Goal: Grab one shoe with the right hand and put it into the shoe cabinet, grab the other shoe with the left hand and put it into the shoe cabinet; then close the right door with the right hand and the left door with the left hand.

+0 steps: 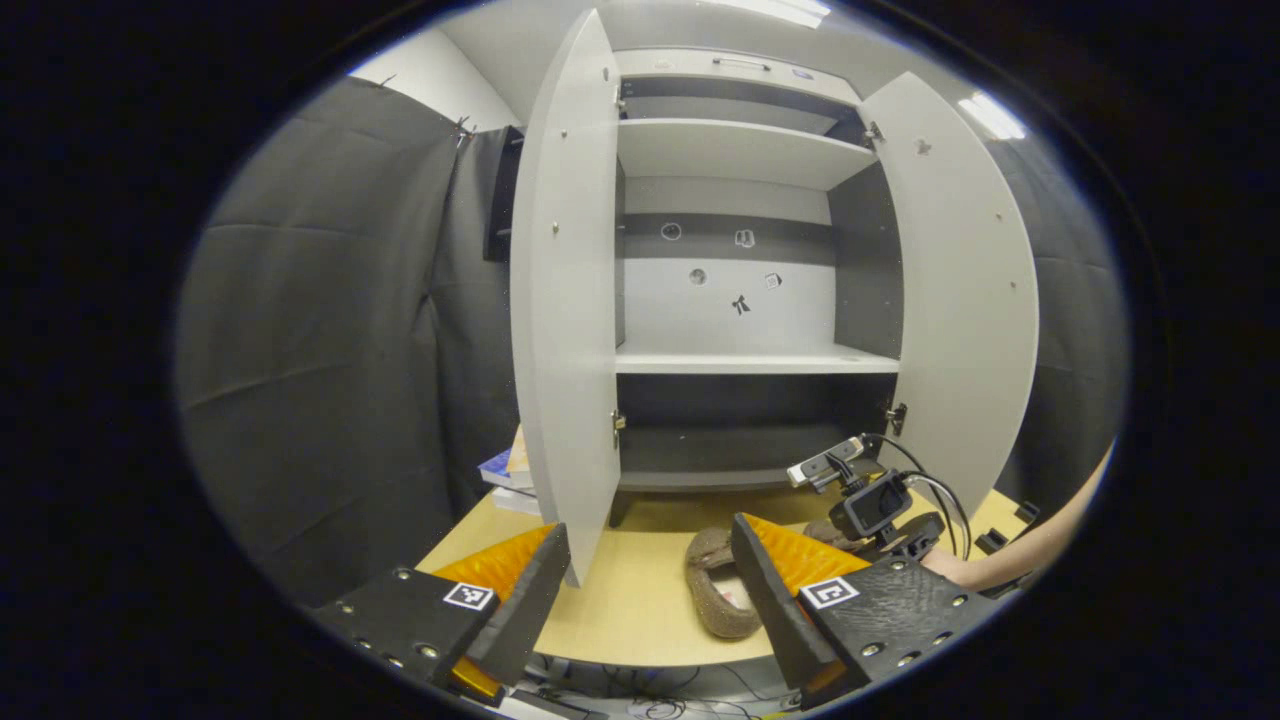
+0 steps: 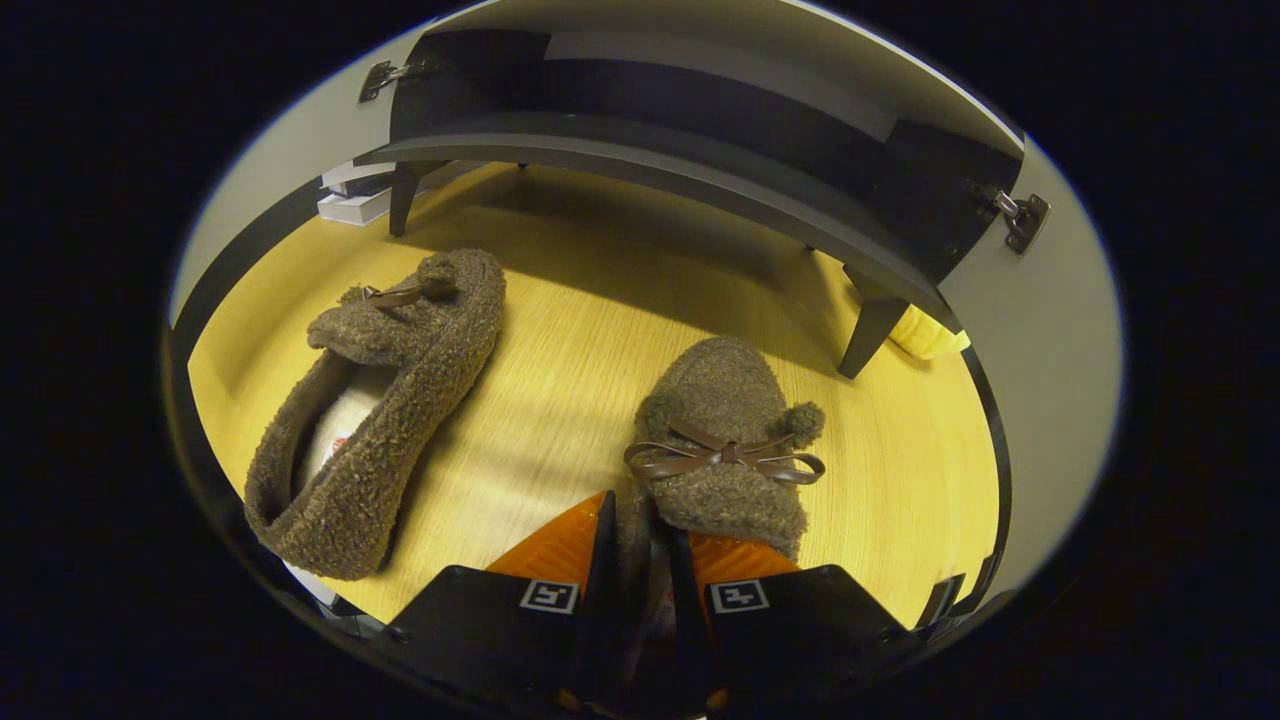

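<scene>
A fuzzy brown slipper with a leather bow (image 2: 725,440) sits at lower centre of the right gripper view, its side wall pinched between the closed-in fingers of the right gripper (image 2: 640,560). Its twin slipper (image 2: 385,400) lies at left on the pale wooden tabletop (image 2: 560,330). In the left gripper view, the left gripper (image 1: 650,580) hangs spread wide at the bottom before the grey two-door shoe cabinet (image 1: 740,150), both doors open.

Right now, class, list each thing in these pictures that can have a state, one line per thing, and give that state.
Left door: open.
Right door: open.
Cabinet shelves: bare, no shoe inside yet.
Right shoe: upright on the table, heel edge pinched between the right tongs.
Left shoe: tipped on its side on the table, untouched.
Right tongs: shut on the right shoe.
Left tongs: open, holding nothing.
</scene>
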The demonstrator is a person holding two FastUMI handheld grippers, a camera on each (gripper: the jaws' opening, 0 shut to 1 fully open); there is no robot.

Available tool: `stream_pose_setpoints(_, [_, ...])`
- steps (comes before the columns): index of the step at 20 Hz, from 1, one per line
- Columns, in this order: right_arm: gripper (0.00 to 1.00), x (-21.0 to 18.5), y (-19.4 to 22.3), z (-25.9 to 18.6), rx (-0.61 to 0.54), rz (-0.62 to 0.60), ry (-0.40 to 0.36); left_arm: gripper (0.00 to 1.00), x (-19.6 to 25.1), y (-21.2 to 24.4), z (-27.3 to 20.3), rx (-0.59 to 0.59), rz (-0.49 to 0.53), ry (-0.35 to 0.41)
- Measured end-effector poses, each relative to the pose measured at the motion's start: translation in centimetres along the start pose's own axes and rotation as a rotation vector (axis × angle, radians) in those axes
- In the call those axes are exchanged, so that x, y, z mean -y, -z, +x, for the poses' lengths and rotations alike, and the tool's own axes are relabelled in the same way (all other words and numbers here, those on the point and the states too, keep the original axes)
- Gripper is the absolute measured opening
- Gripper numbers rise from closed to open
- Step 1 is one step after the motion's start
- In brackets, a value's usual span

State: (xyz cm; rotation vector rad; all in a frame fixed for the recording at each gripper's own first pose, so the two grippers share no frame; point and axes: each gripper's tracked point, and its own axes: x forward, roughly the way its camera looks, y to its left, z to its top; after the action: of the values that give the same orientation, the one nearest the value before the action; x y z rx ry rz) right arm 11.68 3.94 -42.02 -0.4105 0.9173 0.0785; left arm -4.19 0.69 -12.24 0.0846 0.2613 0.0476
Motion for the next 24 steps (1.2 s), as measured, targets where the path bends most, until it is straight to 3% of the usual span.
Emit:
stream_pose_setpoints(2, [0.14,0.0,0.0,0.1,-0.011,0.015,-0.025,0.94,0.4,-0.5,-0.1,0.01,0.011,0.009])
stream_pose_setpoints(3, [0.17,0.0,0.0,-0.1,-0.014,0.027,-0.046,0.94,0.5,-0.7,-0.2,0.016,0.016,0.014])
stream_pose_setpoints(5, [0.04,0.3,0.6,-0.7,-0.045,0.033,-0.087,0.94,0.7,-1.0,-0.2,0.022,0.024,0.024])
stream_pose_setpoints(13, [0.04,1.5,-0.1,-5.7,-0.011,0.162,-0.147,0.94,1.0,-1.1,-0.4,0.031,0.068,0.076])
stream_pose_setpoints(19, [0.04,1.0,-1.2,-13.1,0.065,0.208,-0.202,0.94,0.9,-0.6,0.7,0.01,0.042,0.11])
stream_pose_setpoints(24, [0.04,1.2,-4.5,-20.0,0.157,0.26,-0.263,0.94,3.4,-1.2,1.3,0.004,0.028,0.174])
